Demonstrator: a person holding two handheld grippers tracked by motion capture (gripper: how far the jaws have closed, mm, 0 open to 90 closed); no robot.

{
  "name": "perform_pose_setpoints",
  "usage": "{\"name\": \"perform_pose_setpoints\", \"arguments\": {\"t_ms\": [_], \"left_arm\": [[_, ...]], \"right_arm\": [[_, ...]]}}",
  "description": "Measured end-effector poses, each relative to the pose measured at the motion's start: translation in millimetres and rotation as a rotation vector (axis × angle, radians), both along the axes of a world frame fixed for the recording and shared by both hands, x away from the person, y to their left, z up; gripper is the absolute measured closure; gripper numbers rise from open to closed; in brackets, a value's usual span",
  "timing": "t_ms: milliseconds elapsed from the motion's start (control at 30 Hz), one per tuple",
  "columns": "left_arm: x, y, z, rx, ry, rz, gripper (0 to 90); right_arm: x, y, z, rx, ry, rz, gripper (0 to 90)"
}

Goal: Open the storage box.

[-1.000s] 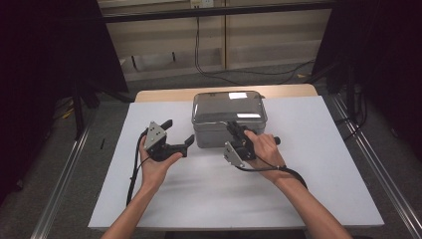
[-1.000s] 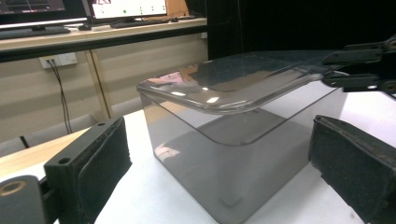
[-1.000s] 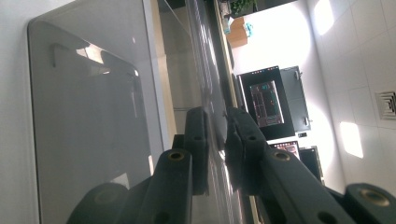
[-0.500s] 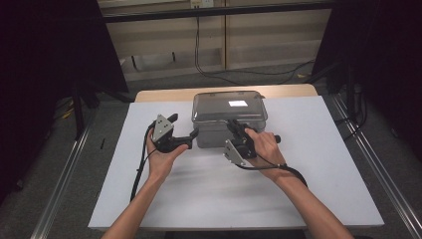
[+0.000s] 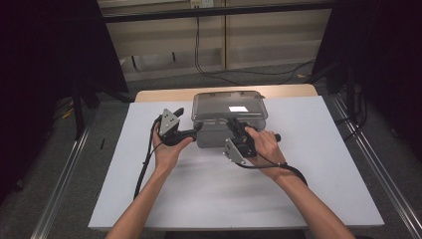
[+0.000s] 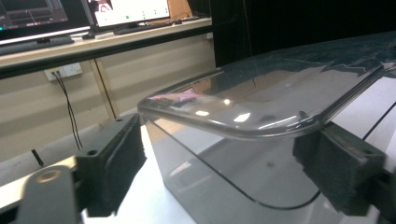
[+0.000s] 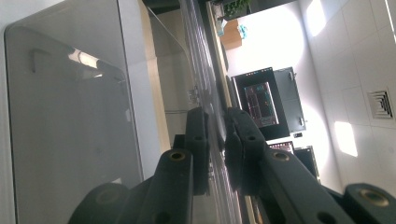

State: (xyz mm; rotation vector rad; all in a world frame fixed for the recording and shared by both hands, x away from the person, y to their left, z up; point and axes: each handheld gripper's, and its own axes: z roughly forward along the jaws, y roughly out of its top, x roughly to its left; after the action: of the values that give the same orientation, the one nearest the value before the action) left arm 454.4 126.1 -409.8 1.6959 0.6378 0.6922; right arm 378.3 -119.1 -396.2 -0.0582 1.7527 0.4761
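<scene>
Over the last second the left claw (image 5: 195,130) has slid in from open worktop (image 5: 318,169) to the left end of the clear lidded box (image 5: 226,124) at mid-worktop, its jaws wide and straddling the box's corner under the lid rim (image 6: 261,133) without touching. The right claw (image 5: 234,125) has stayed narrow, pinched on the lid's front edge. With one side gripped and the other lining up, a two-handed lid lift looks likely next.

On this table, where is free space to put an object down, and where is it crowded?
The white table is bare right of the clear box out to its right edge, along its left edge, and along the near edge around the forearms. It is crowded at the box front, where the left hand-held gripper and right hand-held gripper meet it.
</scene>
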Motion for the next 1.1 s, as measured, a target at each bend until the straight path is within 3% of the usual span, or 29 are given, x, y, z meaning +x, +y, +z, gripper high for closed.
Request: {"name": "perform_pose_setpoints", "arguments": {"t_ms": [233, 500, 667, 933, 1000, 1100], "left_arm": [[2.2, -1.7, 0.7, 0.027, -0.029, -0.008, 25.1], [1.4, -5.2, 0.7, 0.012, -0.027, -0.028, 31.6], [1.2, -3.8, 2.7, 0.023, -0.037, -0.024, 31.7], [1.6, -3.5, 3.1, 0.004, -0.024, -0.030, 34.7], [1.6, -3.6, 3.0, 0.004, -0.019, -0.028, 35.3], [1.5, -2.9, 4.4, 0.009, -0.022, -0.024, 35.3]], "right_arm": [[0.4, -1.4, 0.9, 0.022, 0.017, 0.001, 78.3], [3.2, -5.1, 1.7, 0.071, 0.057, -0.004, 69.6], [3.9, -10.4, 4.8, 0.159, 0.092, -0.007, 63.1], [6.8, -32.5, 7.2, 0.372, 0.202, -0.027, 50.0], [7.6, -37.8, 7.9, 0.402, 0.222, -0.036, 43.3], [8.8, -46.7, 9.1, 0.455, 0.250, -0.047, 40.4]]}}
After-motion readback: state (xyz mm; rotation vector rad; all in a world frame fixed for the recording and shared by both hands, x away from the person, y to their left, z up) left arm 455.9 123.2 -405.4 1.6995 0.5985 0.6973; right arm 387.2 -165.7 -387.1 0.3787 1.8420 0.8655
